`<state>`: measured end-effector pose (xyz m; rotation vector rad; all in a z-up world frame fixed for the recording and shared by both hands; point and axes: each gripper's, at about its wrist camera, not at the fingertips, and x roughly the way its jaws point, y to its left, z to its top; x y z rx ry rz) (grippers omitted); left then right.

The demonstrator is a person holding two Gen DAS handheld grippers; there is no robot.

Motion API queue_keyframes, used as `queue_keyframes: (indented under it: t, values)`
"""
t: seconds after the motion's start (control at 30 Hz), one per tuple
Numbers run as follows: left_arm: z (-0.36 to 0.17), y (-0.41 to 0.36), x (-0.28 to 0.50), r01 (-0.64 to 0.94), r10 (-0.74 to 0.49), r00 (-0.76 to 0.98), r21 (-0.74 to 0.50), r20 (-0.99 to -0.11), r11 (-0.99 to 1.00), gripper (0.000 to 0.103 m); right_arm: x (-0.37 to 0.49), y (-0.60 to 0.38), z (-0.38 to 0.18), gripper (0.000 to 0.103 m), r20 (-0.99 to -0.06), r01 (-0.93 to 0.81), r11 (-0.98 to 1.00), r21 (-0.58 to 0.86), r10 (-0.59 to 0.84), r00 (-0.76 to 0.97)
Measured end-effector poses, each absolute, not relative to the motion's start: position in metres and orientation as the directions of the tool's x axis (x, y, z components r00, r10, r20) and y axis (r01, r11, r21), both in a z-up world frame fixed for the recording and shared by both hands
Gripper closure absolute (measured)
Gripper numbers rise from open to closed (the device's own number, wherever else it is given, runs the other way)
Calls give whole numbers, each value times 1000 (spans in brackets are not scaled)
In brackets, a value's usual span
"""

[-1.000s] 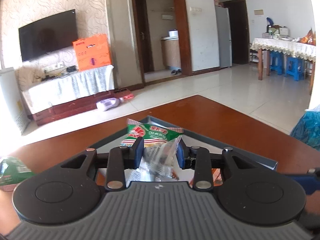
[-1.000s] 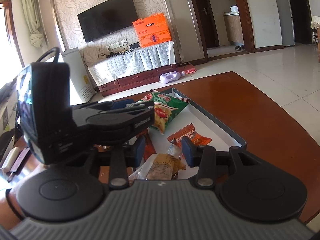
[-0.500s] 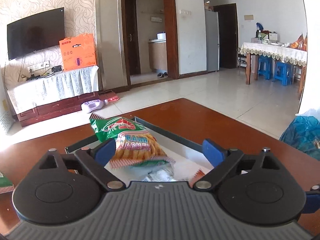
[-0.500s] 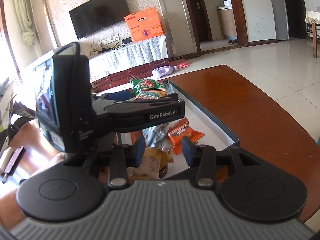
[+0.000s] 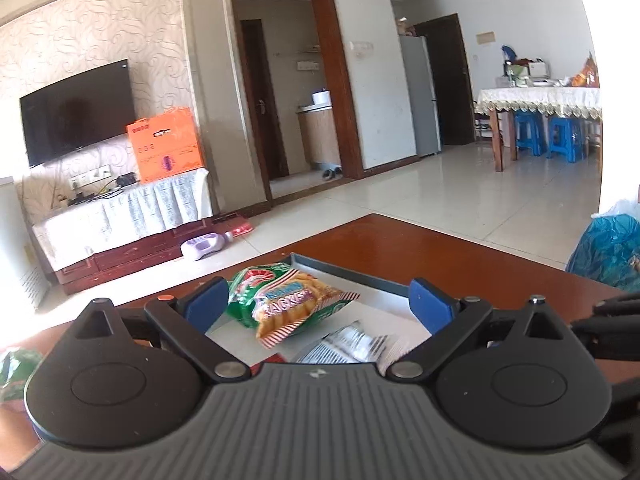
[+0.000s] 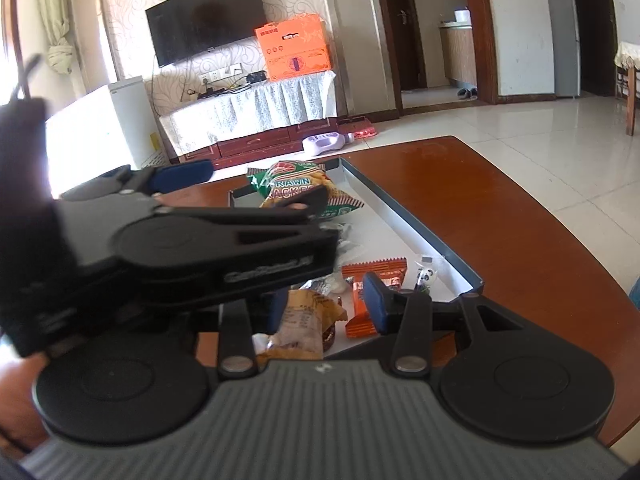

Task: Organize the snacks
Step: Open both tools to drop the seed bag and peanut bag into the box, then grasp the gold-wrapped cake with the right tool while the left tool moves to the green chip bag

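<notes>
A green prawn cracker bag (image 5: pixel 288 300) lies at the far end of a shallow grey-rimmed tray (image 5: pixel 352 274) on the brown table. My left gripper (image 5: pixel 320 300) is open and empty just above and behind the bag. A clear silver-printed packet (image 5: pixel 352 346) lies under it. In the right wrist view the cracker bag (image 6: pixel 304 190) and tray (image 6: pixel 408 220) show, with the left gripper's body across the left. My right gripper (image 6: pixel 326 306) is partly open over a tan snack pack (image 6: pixel 304 324), beside an orange wafer pack (image 6: pixel 372 280); I cannot tell whether it touches it.
A small panda-print candy (image 6: pixel 424 276) lies near the tray's right wall. A green packet (image 5: pixel 16 364) lies on the table at far left. A blue plastic bag (image 5: pixel 608 248) sits at the table's right. The table edge (image 6: pixel 580 248) drops to tiled floor.
My left gripper opened and let go of the green cracker bag, which now lies in the tray. My right gripper opened from its grip on the tan snack pack.
</notes>
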<state>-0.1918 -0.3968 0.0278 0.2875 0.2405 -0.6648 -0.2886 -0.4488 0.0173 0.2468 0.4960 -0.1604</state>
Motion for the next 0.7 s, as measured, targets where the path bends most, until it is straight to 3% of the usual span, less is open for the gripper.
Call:
queue_keyframes:
  t: [0.13, 0.2, 0.53, 0.7]
  values:
    - [37, -372, -209, 618, -550, 776, 197, -308, 761, 4, -291, -439, 16, 54, -475, 185, 971, 154, -92, 875]
    - [39, -355, -219, 605, -532, 784, 198, -319, 771, 4, -291, -433, 16, 44, -479, 172, 976, 134, -88, 873]
    - [48, -257, -234, 464, -371, 844, 179, -387, 868, 4, -285, -396, 16, 44, -485, 118, 991, 56, -76, 871]
    - [49, -217, -233, 395, -292, 871, 209, -395, 895, 4, -284, -384, 21, 44, -447, 107, 990, 96, -53, 893]
